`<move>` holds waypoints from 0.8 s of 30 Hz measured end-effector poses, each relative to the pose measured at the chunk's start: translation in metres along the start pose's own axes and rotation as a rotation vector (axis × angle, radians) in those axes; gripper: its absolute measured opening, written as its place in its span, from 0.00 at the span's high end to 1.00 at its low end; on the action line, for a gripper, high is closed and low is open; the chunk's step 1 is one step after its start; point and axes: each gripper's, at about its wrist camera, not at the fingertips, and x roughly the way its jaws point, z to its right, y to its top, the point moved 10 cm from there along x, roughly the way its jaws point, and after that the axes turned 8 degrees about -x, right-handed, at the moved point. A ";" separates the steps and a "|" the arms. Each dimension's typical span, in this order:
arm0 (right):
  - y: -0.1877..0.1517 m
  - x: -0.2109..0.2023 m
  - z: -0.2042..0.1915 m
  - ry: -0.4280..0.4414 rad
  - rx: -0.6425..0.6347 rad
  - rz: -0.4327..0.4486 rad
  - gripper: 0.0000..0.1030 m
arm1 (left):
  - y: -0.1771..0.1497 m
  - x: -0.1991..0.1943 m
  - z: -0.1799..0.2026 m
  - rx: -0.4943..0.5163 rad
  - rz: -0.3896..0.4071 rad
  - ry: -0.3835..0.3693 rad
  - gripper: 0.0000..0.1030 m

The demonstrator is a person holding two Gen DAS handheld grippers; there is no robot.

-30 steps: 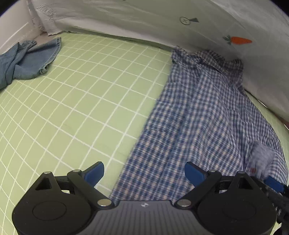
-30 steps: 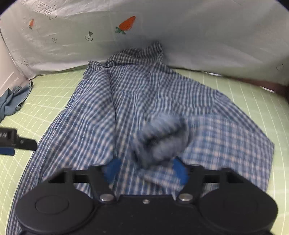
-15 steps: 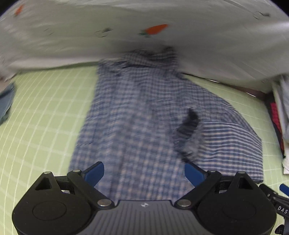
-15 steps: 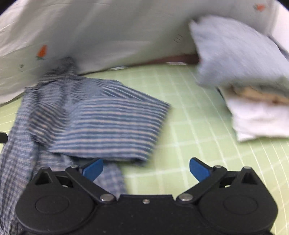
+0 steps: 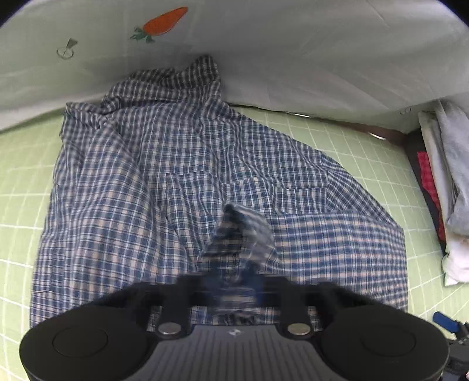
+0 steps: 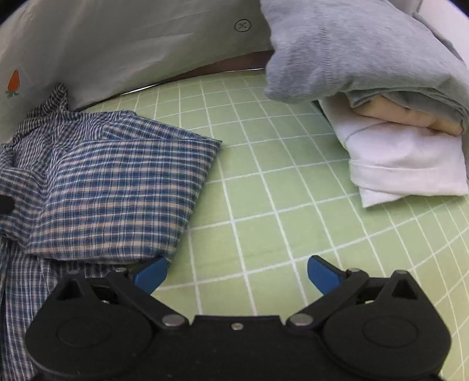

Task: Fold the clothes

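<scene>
Mid-fold on shirt (image 5: 181, 181). My left gripper (image 5: 234, 281) pinched its cloth; right gripper (image 6: 236, 274) gaped empty over mat (image 6: 263, 205). Next: carry flap across.

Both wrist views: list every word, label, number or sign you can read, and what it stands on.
No readable words or numbers.
Circled "X" sign: printed on the white sheet at.
Small embossed logo on the left hand-held gripper: too small to read.
Carrot print on the sheet: picture, no text.
</scene>
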 end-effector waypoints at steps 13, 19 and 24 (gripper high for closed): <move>0.007 -0.033 -0.088 0.043 -0.198 0.022 0.00 | 0.059 -0.128 -0.121 -0.222 0.357 -0.003 0.99; 0.011 -0.057 -0.151 0.037 -0.309 0.060 0.00 | 0.077 -0.153 -0.263 -0.445 0.495 0.135 0.99; 0.006 -0.075 -0.177 0.014 -0.323 0.082 0.00 | 0.059 -0.139 -0.316 -0.496 0.447 0.247 0.50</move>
